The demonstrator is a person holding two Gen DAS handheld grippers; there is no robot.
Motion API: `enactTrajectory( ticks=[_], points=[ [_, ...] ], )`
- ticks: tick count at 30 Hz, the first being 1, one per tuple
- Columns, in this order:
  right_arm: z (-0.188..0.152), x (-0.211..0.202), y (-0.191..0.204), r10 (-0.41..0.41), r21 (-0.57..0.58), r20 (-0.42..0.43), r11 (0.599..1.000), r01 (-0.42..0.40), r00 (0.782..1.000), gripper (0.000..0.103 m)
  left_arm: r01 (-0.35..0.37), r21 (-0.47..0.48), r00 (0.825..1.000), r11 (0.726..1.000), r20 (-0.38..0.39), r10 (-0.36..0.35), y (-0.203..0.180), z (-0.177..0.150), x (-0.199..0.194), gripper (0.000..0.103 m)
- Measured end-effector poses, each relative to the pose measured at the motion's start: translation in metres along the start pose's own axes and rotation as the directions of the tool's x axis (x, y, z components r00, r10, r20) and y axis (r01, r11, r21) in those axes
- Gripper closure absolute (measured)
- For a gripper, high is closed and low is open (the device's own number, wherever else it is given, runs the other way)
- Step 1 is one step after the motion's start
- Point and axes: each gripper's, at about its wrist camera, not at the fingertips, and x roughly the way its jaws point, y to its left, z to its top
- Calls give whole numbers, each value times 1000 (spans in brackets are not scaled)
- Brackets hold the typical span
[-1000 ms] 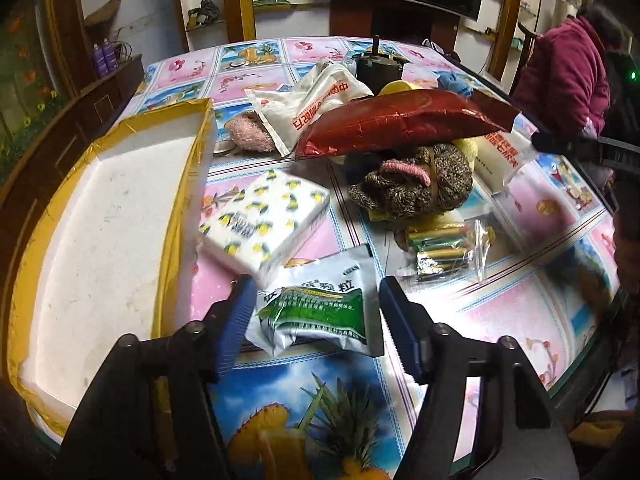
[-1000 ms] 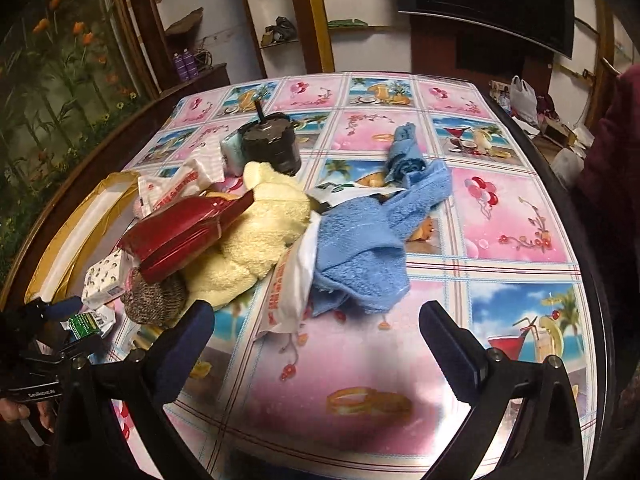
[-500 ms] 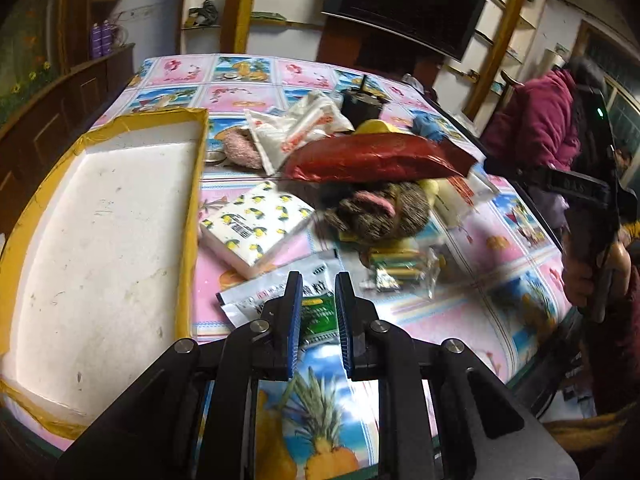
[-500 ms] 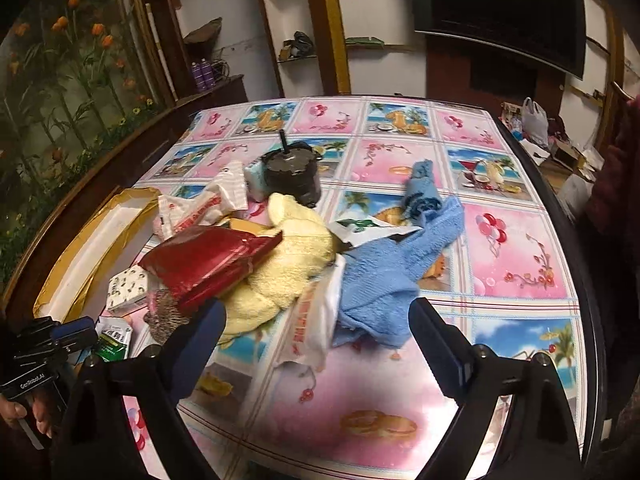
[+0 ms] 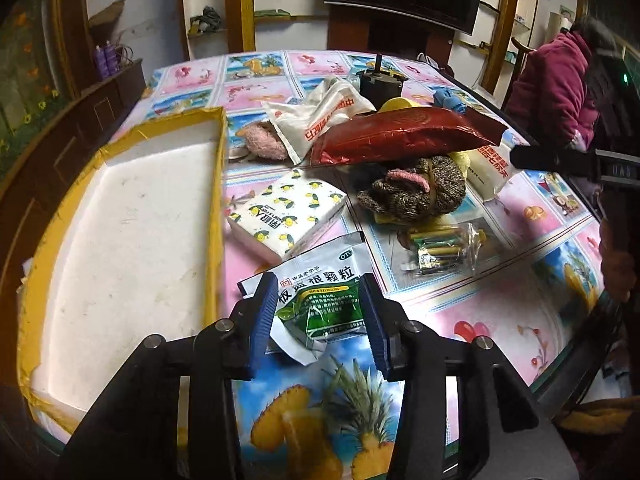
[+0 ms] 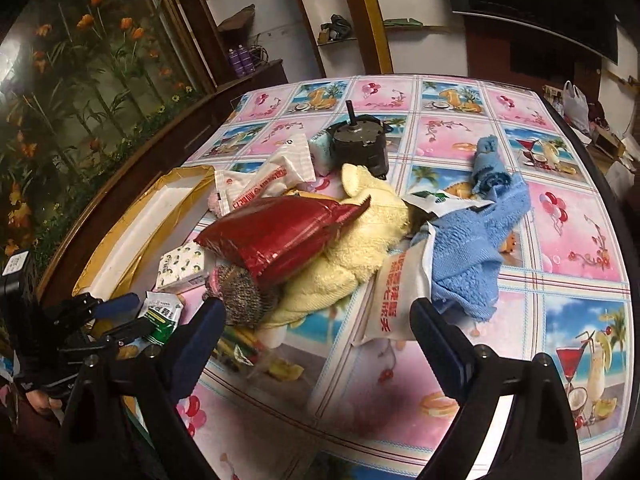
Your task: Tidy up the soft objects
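Observation:
A green-and-white sachet [image 5: 320, 300] lies crumpled on the patterned tablecloth between the blue pads of my left gripper [image 5: 318, 300]. Those jaws are opening, and the sachet spans the gap from pad to pad. Beyond it sit a lemon-print tissue pack [image 5: 288, 208], a brown knitted hat [image 5: 416, 192], a red foil bag [image 5: 400, 136] and a pink fluffy item [image 5: 264, 144]. My right gripper [image 6: 316, 312] hovers open over the table in front of the pile, nothing between its fingers. Ahead of it lie a yellow towel [image 6: 352, 248] and a blue towel [image 6: 468, 256]. The left gripper [image 6: 124, 316] shows at lower left.
A white foam tray with yellow-taped rim [image 5: 218, 208] fills the table's left side. A clear bag of batteries [image 5: 440, 248], white snack packets [image 6: 264, 180] and a dark motor [image 6: 360, 144] are also on the table. A person in a magenta jacket [image 5: 552, 92] sits at the far right.
My left jaws went from apart to shut over the sachet's near edge, then spread again; the sachet is now crumpled. My right gripper swung slightly left towards the pile.

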Motion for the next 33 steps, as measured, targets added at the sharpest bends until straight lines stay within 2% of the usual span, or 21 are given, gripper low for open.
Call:
enactTrajectory(
  ticks=[2, 4, 5, 6, 9, 11, 13, 15, 17, 19, 20, 22, 24, 25, 28, 29, 31, 32, 33],
  points=[
    [-5, 1, -5, 0, 14, -7, 1000, 0, 1000, 9, 17, 25, 999, 1000, -34, -16, -4, 3, 7, 56],
    [-8, 2, -7, 12, 28, -9, 1000, -12, 1000, 9, 45, 80, 994, 996, -100, -37, -19, 5, 15, 42],
    [-10, 2, -6, 18, 30, -8, 999, -18, 1000, 9, 82, 107, 990, 991, -128, -68, -28, 4, 16, 28],
    [-11, 2, -6, 24, 31, -7, 999, -24, 1000, 9, 122, 125, 983, 985, -153, -103, -35, 3, 16, 24],
    [-14, 3, -3, 43, 25, -15, 999, -42, 999, 9, 225, 132, 969, 965, -137, -207, -42, 4, -1, 24],
    [-16, 3, 2, 54, 12, -23, 998, -54, 998, 9, 244, 107, 968, 964, -82, -236, -35, 6, -17, 24],
    [-19, 2, 8, 83, -3, -30, 997, -83, 996, 9, 187, 102, 982, 977, -47, -183, -27, 7, -24, 24],
    [-21, 1, 17, 123, -23, -29, 992, -124, 992, 9, 129, 95, 991, 987, -61, -123, -24, 8, -18, 24],
    [-22, 1, 28, 166, -41, -30, 985, -167, 986, 9, 139, 89, 987, 986, -93, -131, -28, 8, -9, 24],
    [-21, 4, 38, 198, -54, -38, 978, -200, 979, 9, 146, 137, 985, 980, -111, -132, -39, 7, 1, 24],
    [-21, 5, 43, 203, -61, -41, 977, -205, 978, 9, 120, 168, 988, 978, -114, -101, -45, 7, 7, 24],
    [-21, 8, 50, 200, -72, -49, 976, -203, 979, 9, 23, 206, 993, 978, -117, 1, -50, 10, 25, 24],
    [-19, 11, 53, 187, -74, -53, 979, -191, 981, 9, -46, 225, 992, 973, -107, 71, -50, 10, 35, 24],
    [-17, 12, 54, 177, -75, -51, 981, -181, 983, 9, -36, 222, 992, 974, -113, 62, -49, 9, 36, 25],
    [-11, 16, 59, 135, -83, -37, 987, -138, 990, 9, 9, 180, 995, 984, -99, 9, -44, 8, 27, 54],
    [-9, 19, 62, 114, -91, -35, 989, -117, 993, 10, 23, 167, 995, 986, -99, -7, -41, 9, 23, 70],
    [-5, 29, 69, 64, -115, -42, 991, -68, 997, 10, 80, 119, 992, 990, -110, -66, -36, 9, 20, 74],
    [-4, 37, 73, 39, -126, -48, 991, -45, 998, 11, 82, 116, 992, 990, -108, -69, -35, 8, 19, 75],
    [-3, 43, 77, 18, -133, -53, 991, -25, 998, 18, 84, 113, 992, 990, -103, -73, -35, 6, 18, 76]
  ],
)
